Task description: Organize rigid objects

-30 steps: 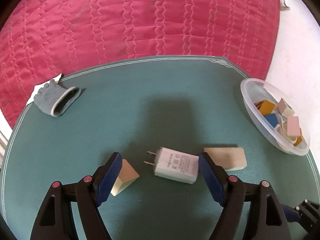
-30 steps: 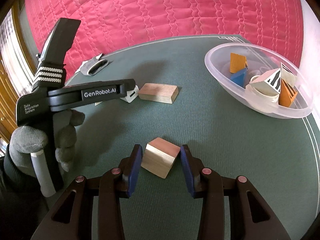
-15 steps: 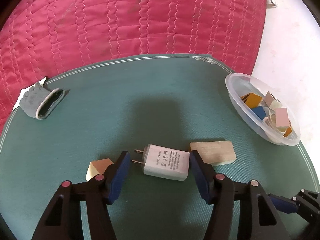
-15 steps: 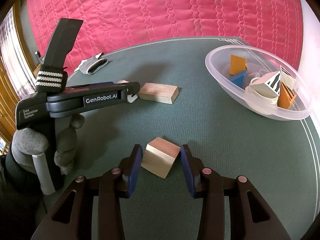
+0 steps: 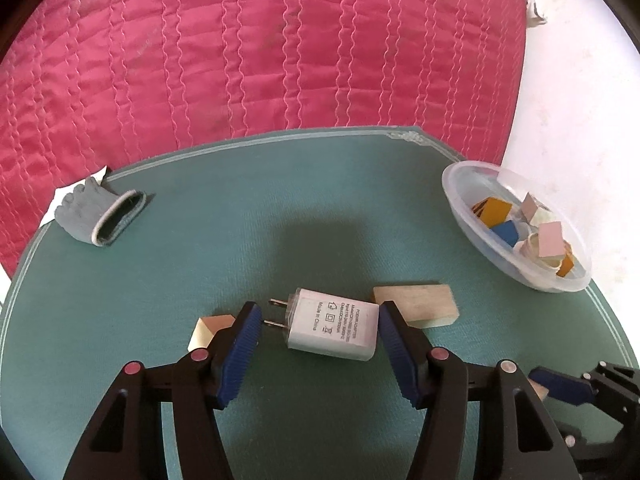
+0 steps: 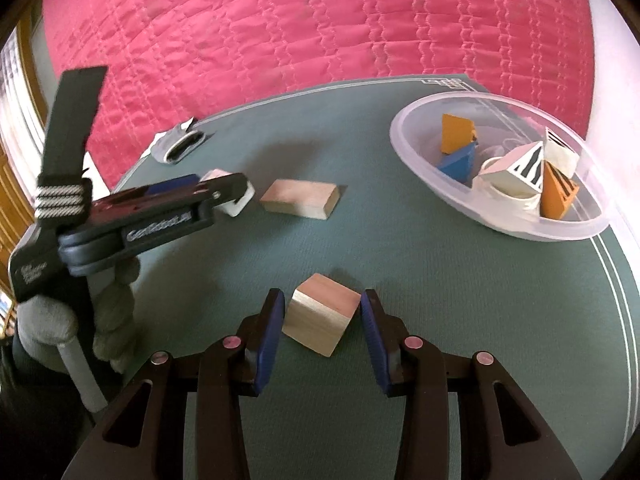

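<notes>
The left gripper [image 5: 320, 330] bracketed the white plastic wall charger [image 5: 332, 330], fingers wide. The right gripper [image 6: 323, 318] straddled a pale wooden cube [image 6: 320, 320], unclamped; clear plastic bowl [image 6: 416, 160] at two o'clock.

A glossy white plastic charger [image 5: 331, 329] with metal prongs is lying on a matt green woven-textured mat [image 5: 280, 208], and pale smooth wooden blocks [image 5: 416, 306] are resting there too. A translucent plastic bowl [image 6: 404, 148] is sitting before sheeny quilted pink cloth [image 5: 260, 48], and a grey knitted glove [image 5: 100, 216] is looking soft.
</notes>
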Demonstrator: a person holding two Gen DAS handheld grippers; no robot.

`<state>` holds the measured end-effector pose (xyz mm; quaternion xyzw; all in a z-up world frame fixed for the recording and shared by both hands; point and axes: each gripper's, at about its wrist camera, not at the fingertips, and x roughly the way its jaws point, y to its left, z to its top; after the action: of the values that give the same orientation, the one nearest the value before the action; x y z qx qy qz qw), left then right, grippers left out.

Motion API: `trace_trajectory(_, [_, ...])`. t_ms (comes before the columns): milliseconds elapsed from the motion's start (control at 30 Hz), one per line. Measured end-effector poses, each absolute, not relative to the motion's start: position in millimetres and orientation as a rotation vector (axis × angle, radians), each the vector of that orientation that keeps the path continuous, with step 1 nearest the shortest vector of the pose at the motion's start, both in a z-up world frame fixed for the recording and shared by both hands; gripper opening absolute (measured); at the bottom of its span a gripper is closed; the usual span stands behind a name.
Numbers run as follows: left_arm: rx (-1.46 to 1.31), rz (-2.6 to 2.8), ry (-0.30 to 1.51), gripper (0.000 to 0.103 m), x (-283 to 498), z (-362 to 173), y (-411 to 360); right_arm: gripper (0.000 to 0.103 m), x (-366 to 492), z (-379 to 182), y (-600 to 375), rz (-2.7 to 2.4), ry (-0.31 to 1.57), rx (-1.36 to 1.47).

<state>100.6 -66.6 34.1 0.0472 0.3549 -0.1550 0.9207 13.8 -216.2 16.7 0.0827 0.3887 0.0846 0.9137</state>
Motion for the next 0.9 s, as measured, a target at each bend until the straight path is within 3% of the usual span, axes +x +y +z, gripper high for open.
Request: trace_trajectory(900, [0.116, -0.384, 0.723, 0.063, 81, 39, -86, 0.04, 23, 70, -331, -0.119, 0.616, 0.286])
